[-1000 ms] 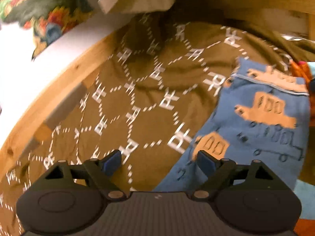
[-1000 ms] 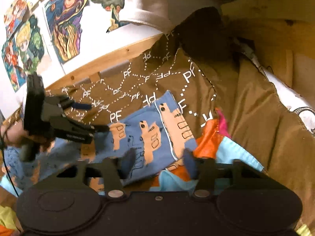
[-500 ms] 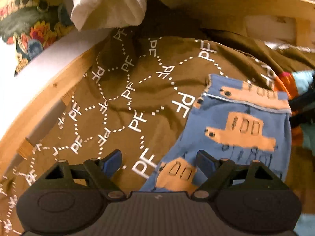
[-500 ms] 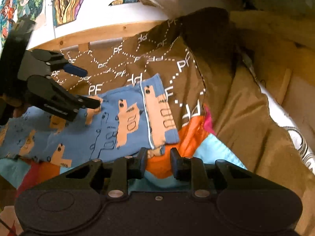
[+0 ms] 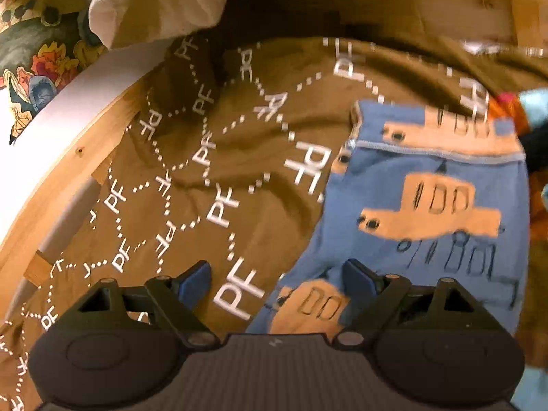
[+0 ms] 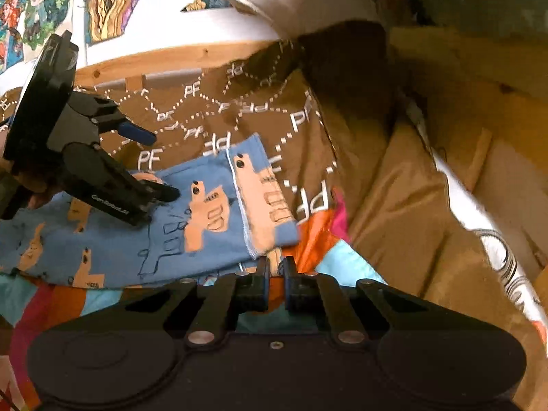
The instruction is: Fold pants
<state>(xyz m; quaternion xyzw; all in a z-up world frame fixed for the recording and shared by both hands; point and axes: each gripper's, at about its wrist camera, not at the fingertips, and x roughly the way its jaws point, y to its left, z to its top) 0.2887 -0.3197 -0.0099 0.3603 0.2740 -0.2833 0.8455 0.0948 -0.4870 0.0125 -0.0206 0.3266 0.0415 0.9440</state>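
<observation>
Blue child's pants (image 5: 428, 212) printed with orange vehicles lie on a brown "PF" blanket (image 5: 239, 171); they also show in the right wrist view (image 6: 171, 226). My left gripper (image 5: 277, 277) is open, hovering over the pants' left edge, right finger above the fabric. It also shows in the right wrist view (image 6: 161, 167). My right gripper (image 6: 275, 267) has its jaws pinched on the near corner of the pants' hem.
A wooden bed rail (image 5: 68, 178) runs along the left. A white garment (image 5: 154, 3) hangs above. A colourful orange and turquoise quilt (image 6: 335, 257) lies under the pants. Drawings (image 6: 109, 0) hang on the wall behind.
My right gripper has closed from open onto the pants' hem corner. My left gripper stayed open and drifted a little along the pants.
</observation>
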